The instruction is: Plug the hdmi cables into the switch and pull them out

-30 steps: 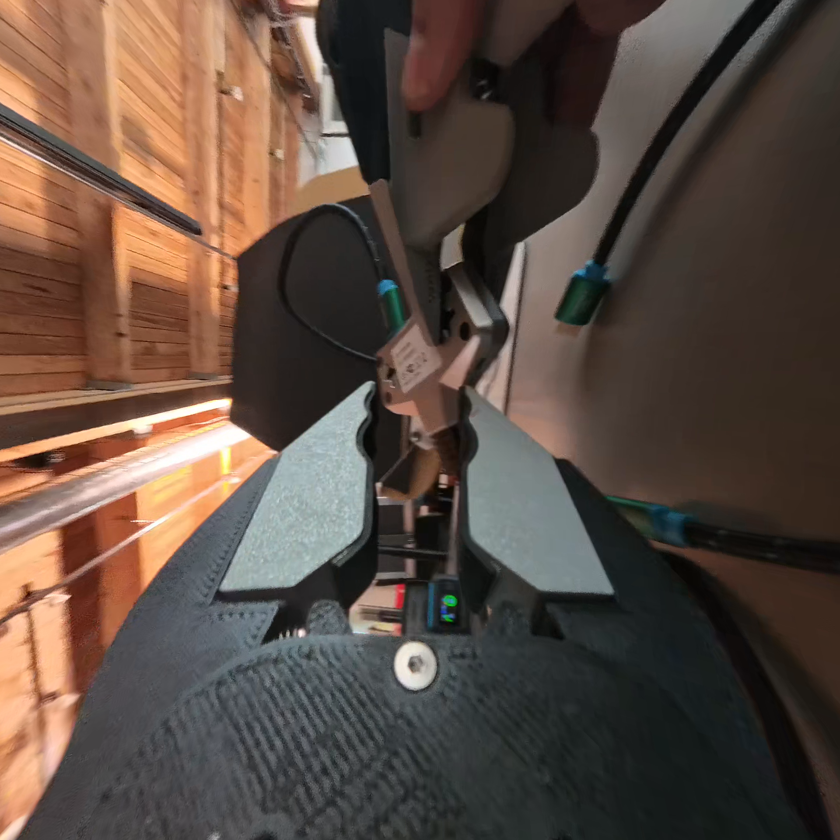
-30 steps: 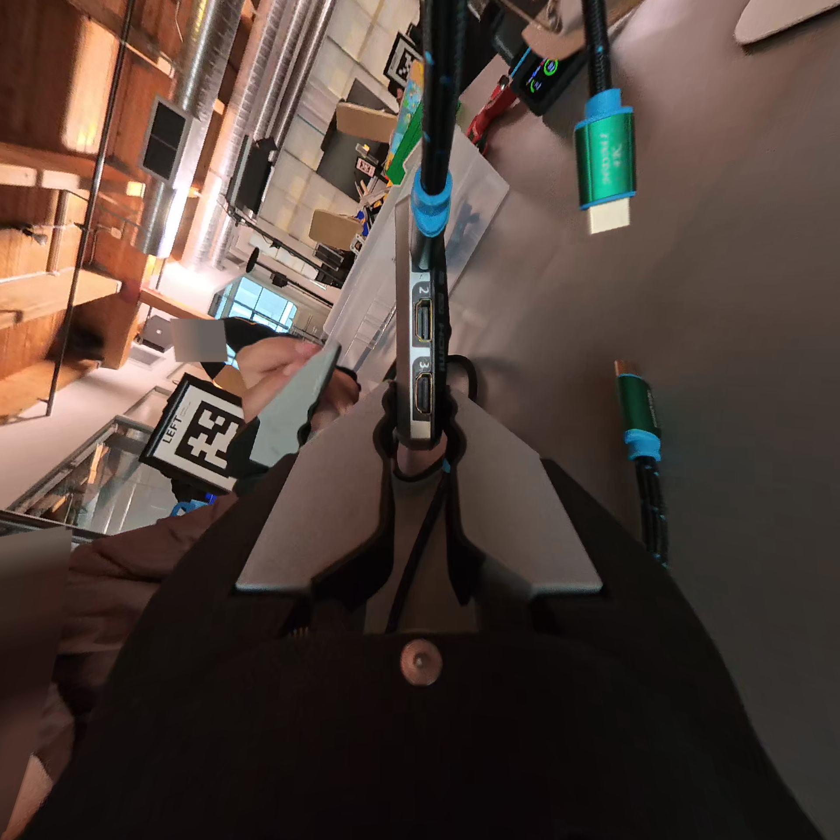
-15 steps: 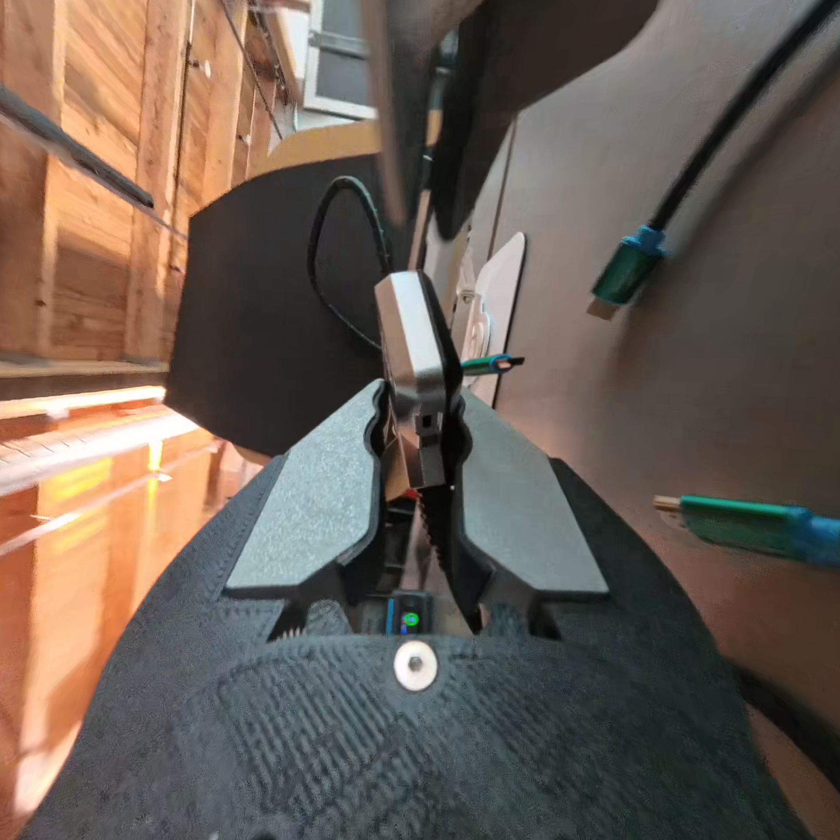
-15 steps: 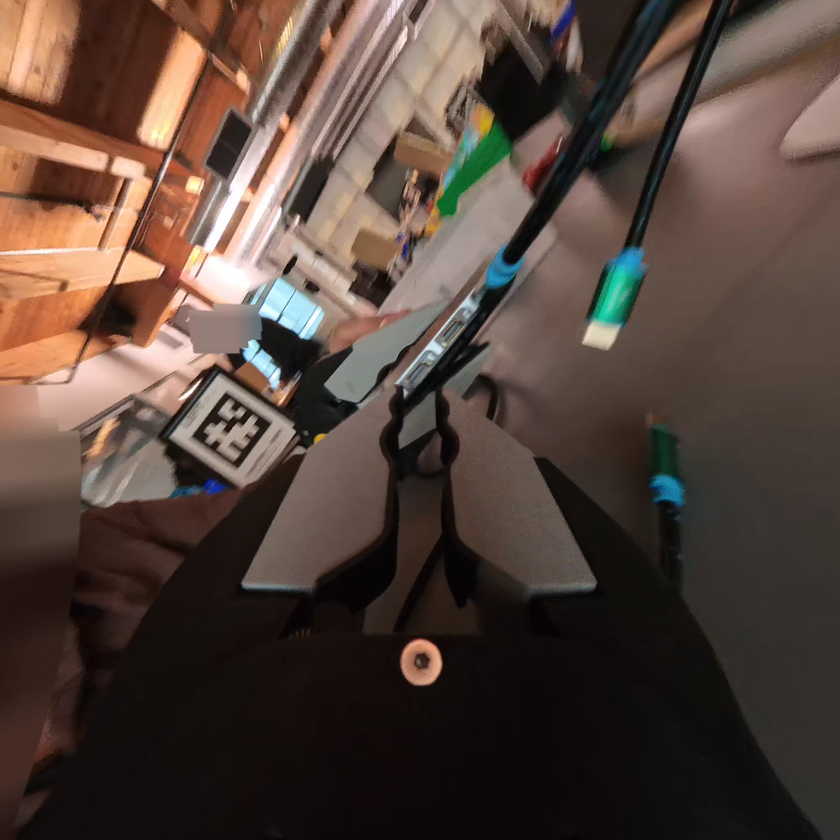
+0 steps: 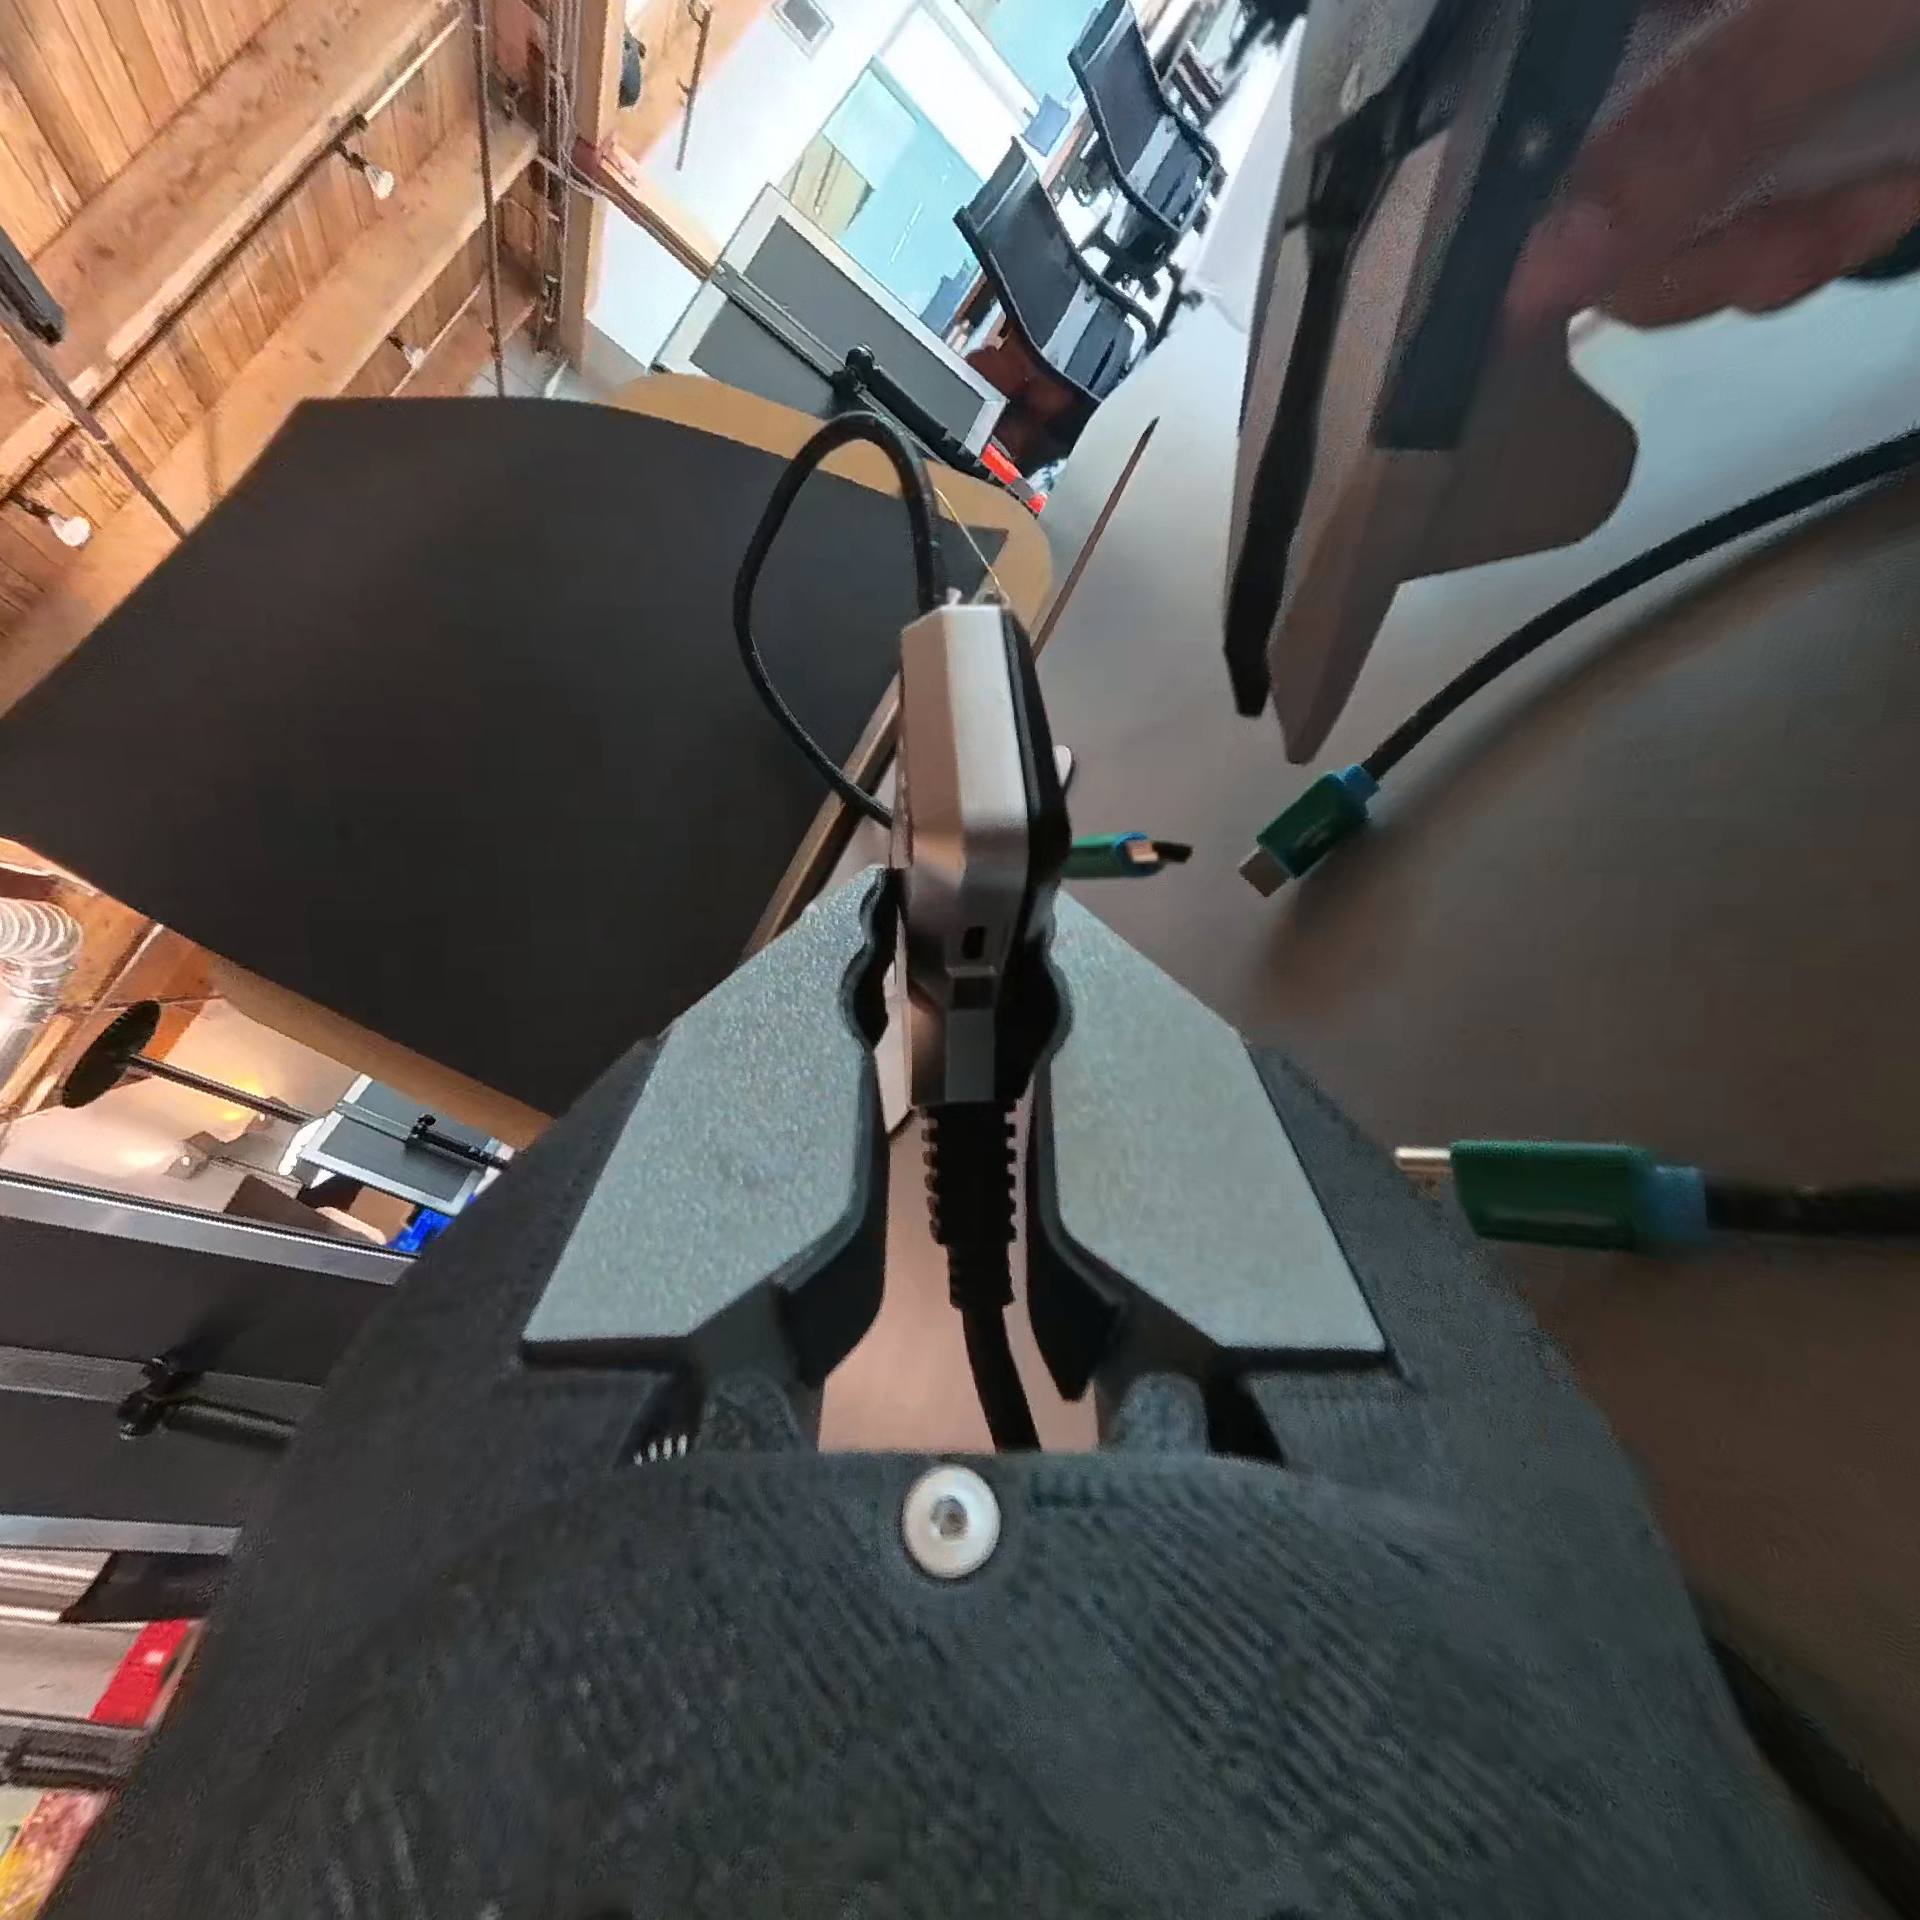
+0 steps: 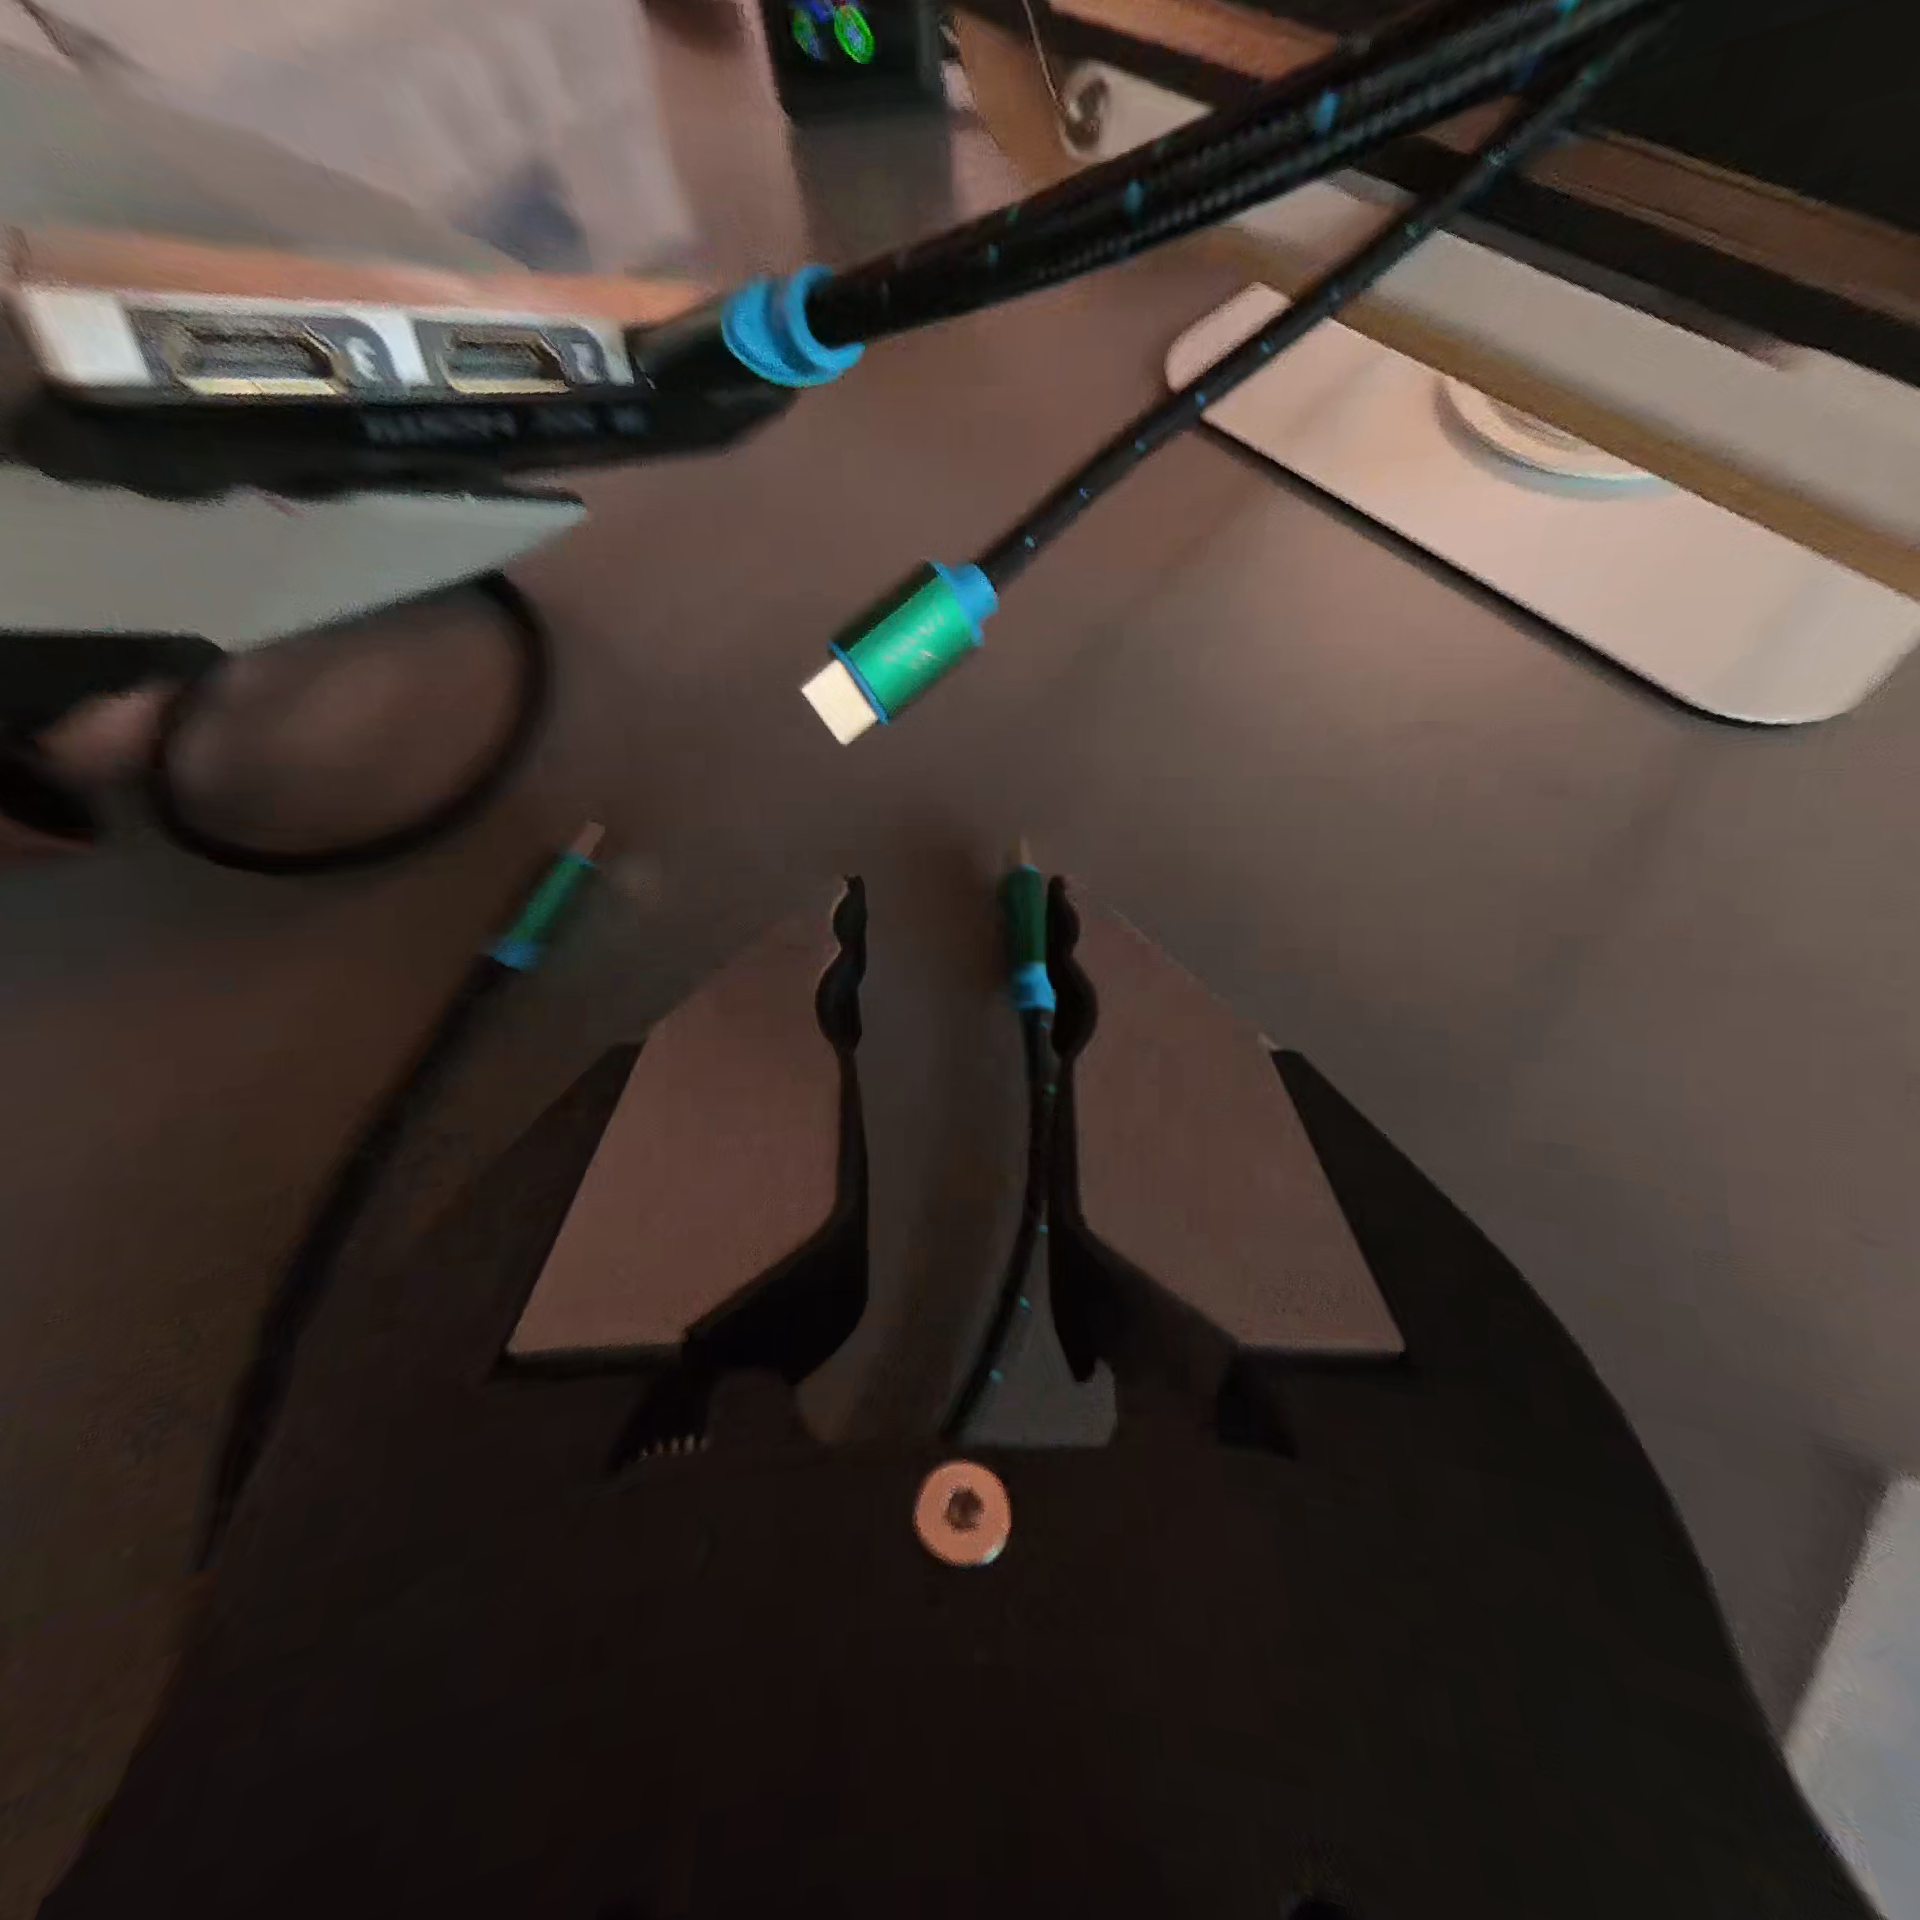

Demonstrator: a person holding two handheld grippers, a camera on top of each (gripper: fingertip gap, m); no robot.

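Table (image 6: 1351,935): dark, several green-headed HDMI plugs lying loose. Switch (image 5: 971,790) clamped edge-up in left tongs (image 5: 961,935), one braided cable (image 6: 1091,208) seated at its end port. Right tongs (image 6: 951,914) apart, a plug (image 6: 1023,914) touching the right finger. Risks: closing off-centre pinches cable rather than head; the seated cable's drag twists the switch.

The dark brown table (image 6: 1403,935) carries loose HDMI plugs. One green plug (image 6: 904,649) lies ahead of the right fingers, its braided cable running off up and right. A second plug (image 6: 1023,914) lies between those fingers, against the right one. A third (image 6: 540,909) lies left of them. A pale stand base (image 6: 1558,520) rests farther right.
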